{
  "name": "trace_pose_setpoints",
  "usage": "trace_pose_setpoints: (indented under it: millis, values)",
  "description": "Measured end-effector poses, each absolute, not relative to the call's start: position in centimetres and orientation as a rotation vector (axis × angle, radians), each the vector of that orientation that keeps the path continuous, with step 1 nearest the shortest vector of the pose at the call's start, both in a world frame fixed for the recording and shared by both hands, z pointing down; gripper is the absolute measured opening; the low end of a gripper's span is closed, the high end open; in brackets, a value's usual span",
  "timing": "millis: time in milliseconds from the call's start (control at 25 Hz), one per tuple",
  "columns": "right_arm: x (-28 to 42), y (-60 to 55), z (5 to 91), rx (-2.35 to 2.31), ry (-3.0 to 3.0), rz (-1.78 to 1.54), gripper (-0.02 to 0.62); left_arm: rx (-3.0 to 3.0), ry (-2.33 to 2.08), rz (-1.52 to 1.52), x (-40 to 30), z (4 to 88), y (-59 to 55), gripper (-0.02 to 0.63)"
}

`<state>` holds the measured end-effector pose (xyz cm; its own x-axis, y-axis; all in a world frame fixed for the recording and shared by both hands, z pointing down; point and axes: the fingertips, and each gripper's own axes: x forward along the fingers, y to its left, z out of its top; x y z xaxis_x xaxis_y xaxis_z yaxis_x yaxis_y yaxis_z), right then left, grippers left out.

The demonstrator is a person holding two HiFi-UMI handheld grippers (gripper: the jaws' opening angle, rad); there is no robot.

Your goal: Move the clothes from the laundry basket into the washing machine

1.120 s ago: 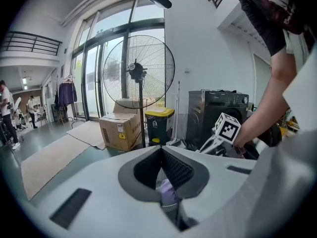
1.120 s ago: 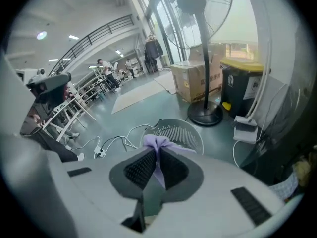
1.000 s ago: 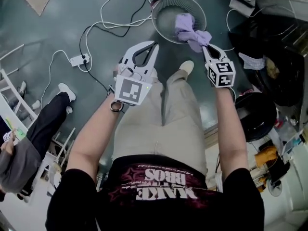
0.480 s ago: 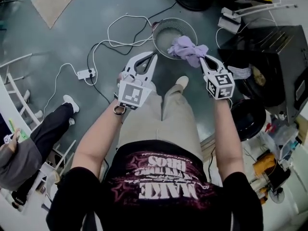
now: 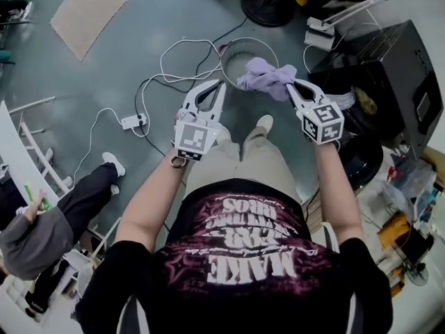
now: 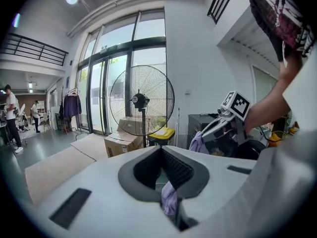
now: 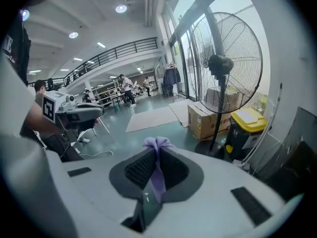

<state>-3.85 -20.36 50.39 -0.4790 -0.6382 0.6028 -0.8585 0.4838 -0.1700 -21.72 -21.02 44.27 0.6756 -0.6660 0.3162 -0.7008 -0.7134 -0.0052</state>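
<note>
In the head view my right gripper (image 5: 289,86) is shut on a lilac garment (image 5: 265,76), which hangs bunched over the near rim of the round wire laundry basket (image 5: 229,51) on the floor. The right gripper view shows a tuft of that lilac cloth (image 7: 157,145) pinched between the pads. My left gripper (image 5: 221,84) is level with it on the left, jaws together, and nothing hangs from it. A lilac sliver (image 6: 170,198) shows low in its slit; I cannot tell if it is gripped. The black washing machine (image 5: 379,68) stands to the right, round door (image 5: 361,162) open.
A power strip (image 5: 132,122) and white cables (image 5: 182,53) lie on the floor left of the basket. A standing fan (image 6: 141,100) is beyond it, its base (image 5: 268,5) near the basket, with a cardboard box (image 6: 120,143) and yellow bin (image 6: 162,133). A seated person (image 5: 42,232) is at the left.
Both grippers have risen. The lilac garment has come up out of the basket with the right gripper and now hangs over the basket's near rim.
</note>
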Motion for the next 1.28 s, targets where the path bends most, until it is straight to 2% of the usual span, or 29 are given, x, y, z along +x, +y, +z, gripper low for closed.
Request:
trace_pose_setpoints:
  millis: [880,1280]
  values:
    - [-5.6,-18.1,29.1,1.435,-2.577,0.538,0.031,2.825,-0.966,0.393,-19.4,39.5,-17.3,0.001]
    - [-7.4,-18.3,22.0,1.407,-2.699,0.467,0.031,2.826,-0.795,0.455,-16.9,41.0,-16.6,0.123]
